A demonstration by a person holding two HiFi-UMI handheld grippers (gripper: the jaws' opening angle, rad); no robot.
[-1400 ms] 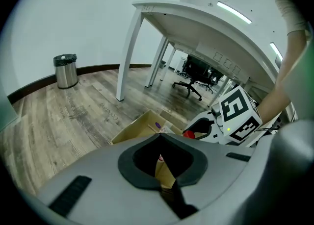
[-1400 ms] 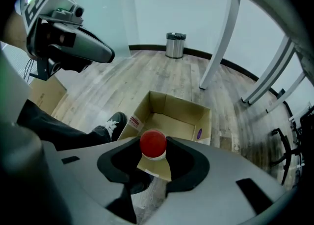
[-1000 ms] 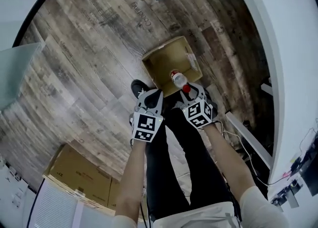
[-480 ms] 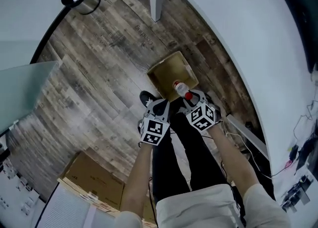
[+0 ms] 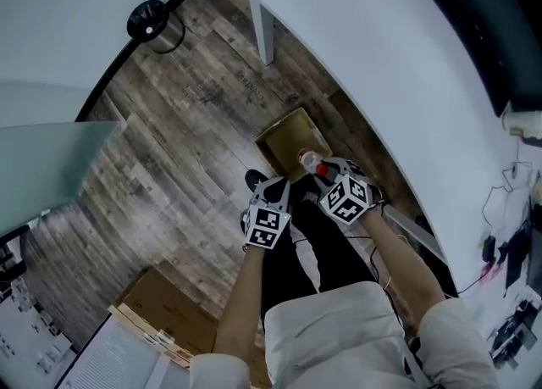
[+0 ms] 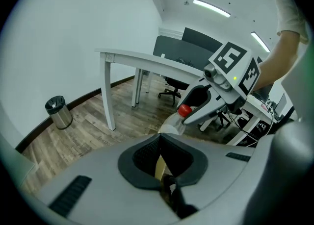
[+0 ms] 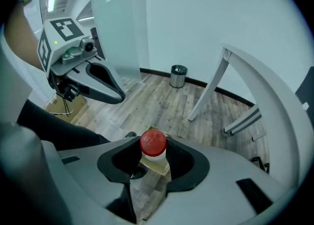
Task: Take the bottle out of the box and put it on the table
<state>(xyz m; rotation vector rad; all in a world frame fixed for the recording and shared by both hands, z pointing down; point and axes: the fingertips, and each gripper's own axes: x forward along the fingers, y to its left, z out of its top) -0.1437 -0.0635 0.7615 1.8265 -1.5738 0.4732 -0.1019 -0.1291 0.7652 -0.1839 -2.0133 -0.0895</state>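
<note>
The bottle is off the floor, clamped in the right hand-held gripper. It is not in the box and not on the counter. Its long axis runs along the line the jaws point. The red cap is the end nearest that gripper's camera, and the clear body and base point away, down toward the wood floor.

In the head view the cap sits at the jaw tips and the body reaches toward 11 o'clock, over the near edge of the open cardboard box, which stands on the floor. In the left gripper view the bottle leans, with the cap at about 1 o'clock and the base at about 7 o'clock.

The right hand-held gripper's jaws are spread to the width of the neck and closed on it just under the cap, one pad on each side.

The left hand-held gripper sits at about 8 o'clock from the right one, close beside it but not touching the bottle. Its jaws are drawn together with nothing between them. Only a sliver of cardboard shows through the notch behind the tips.

The white counter curves past at 1 to 3 o'clock of both grippers. A small metal bin stands well away at 10 o'clock.
</note>
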